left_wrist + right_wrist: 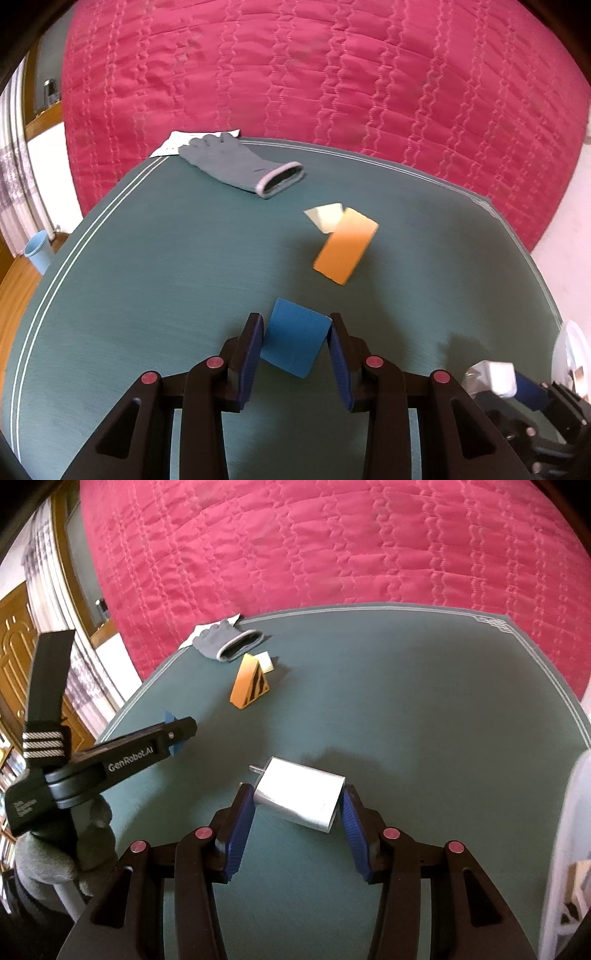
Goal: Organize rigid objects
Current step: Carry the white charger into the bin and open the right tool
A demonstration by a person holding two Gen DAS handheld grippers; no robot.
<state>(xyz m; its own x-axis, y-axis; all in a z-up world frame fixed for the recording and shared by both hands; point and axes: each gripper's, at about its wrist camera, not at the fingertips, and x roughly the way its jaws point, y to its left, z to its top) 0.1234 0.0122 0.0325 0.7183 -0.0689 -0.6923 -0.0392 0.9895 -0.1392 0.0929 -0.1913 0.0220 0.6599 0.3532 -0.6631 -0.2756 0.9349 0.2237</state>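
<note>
My left gripper (295, 328) is shut on a blue block (293, 338) and holds it above the green table (147, 277). My right gripper (299, 797) is shut on a white charger plug (299, 794), its metal prongs pointing left; it also shows in the left wrist view (498, 376). An orange wedge block (345, 245) lies further back on the table, with a small cream block (327, 218) touching its far end. In the right wrist view the orange wedge (249, 685) shows a striped side, and the left gripper (177, 734) is at the left.
A grey glove (240, 164) lies at the table's far left edge on a white paper (177, 142). A pink quilted bed (332, 74) lies beyond the table. A white container (569, 849) stands at the right edge. A blue bin (38, 253) is on the floor at left.
</note>
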